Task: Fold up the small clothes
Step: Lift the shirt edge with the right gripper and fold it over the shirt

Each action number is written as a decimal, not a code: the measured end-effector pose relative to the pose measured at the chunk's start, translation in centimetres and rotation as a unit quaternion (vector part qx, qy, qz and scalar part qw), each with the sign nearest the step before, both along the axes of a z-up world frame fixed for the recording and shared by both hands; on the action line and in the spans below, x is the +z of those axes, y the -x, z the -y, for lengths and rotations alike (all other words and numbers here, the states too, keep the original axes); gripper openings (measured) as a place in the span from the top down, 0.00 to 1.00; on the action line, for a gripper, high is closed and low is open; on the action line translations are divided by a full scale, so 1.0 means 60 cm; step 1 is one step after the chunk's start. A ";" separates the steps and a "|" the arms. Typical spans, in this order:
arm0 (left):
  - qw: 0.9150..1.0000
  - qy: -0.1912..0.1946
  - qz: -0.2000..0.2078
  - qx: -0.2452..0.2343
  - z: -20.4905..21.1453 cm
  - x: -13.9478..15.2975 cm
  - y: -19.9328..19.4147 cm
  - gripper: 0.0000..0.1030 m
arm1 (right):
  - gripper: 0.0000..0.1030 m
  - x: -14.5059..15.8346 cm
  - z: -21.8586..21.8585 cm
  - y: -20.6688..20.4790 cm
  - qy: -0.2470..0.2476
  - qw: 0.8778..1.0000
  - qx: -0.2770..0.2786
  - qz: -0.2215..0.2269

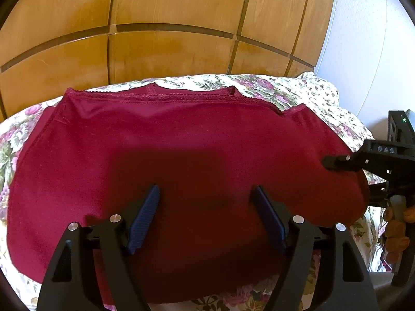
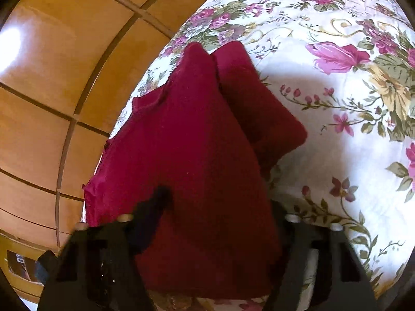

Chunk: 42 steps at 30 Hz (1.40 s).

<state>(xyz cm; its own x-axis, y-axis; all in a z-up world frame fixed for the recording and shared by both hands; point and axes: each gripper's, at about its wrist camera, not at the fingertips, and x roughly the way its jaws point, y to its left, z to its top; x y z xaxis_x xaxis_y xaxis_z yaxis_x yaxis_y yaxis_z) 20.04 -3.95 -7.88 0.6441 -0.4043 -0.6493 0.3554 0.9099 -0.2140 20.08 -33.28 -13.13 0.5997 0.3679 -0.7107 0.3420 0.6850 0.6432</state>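
Backing the scene, wooden wardrobe doors (image 1: 166, 15) rise behind a bed dressed in a floral bedspread (image 2: 337, 83), the soft surface that serves as the folding area. Spread across that cover lies the task's item, a dark red garment (image 1: 166, 140), its lace-trimmed waistband (image 1: 166, 98) turned toward the wardrobe, apparently laid flat so its sides can be brought over. At the garment's right edge the cloth rises off the cover and drapes over one finger of the right gripper (image 2: 215, 207); the left wrist view shows a black fingertip at that same edge, with part of a hand visible on the handle below. Whether the pads actually press the fabric cannot be told, since one finger is hidden beneath the cloth. Nearer the garment's front edge, the left gripper (image 1: 206, 194) hovers with its blue pads (image 1: 145, 212) spread wide and nothing between them, seemingly waiting above the middle of the cloth, perhaps to pin it while the right side is folded.
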 end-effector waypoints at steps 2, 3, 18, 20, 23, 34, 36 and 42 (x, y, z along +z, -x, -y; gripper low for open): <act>1.000 0.002 -0.001 -0.005 0.000 0.002 0.001 0.22 | 0.64 -0.002 0.006 0.003 -0.020 1.000 -0.005 0.002; 1.000 0.001 -0.001 -0.005 -0.001 0.005 0.002 0.22 | 0.69 0.001 0.008 0.003 -0.026 1.000 -0.007 0.004; 0.982 0.044 0.011 0.184 -0.207 0.049 -0.016 0.21 | 0.80 0.145 -0.073 -0.011 0.056 0.993 0.030 0.103; 0.982 0.026 -0.008 0.187 -0.217 0.029 -0.026 0.21 | 0.80 0.161 -0.094 -0.015 0.059 0.991 0.039 0.117; 0.983 0.011 -0.029 0.182 -0.218 -0.003 -0.028 0.21 | 0.80 0.177 -0.119 -0.019 0.068 0.987 0.055 0.133; 0.983 0.031 -0.054 0.171 -0.217 -0.030 -0.022 0.14 | 0.80 0.208 -0.237 -0.050 0.078 0.975 0.121 0.167; 0.983 0.043 -0.058 0.172 -0.223 -0.033 -0.021 0.14 | 0.80 0.207 -0.258 -0.060 0.075 0.974 0.133 0.169; 0.983 0.047 -0.058 0.170 -0.224 -0.033 -0.021 0.13 | 0.80 0.189 -0.322 -0.096 0.065 0.970 0.167 0.166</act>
<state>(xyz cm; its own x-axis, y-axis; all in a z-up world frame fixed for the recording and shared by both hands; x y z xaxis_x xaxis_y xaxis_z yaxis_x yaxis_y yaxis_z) 21.33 9.47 -9.84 0.6767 -0.2392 -0.6963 0.0020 0.9463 -0.3232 25.83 -13.95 -1.78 0.6653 0.5023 -0.5524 -0.1244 0.8041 0.5813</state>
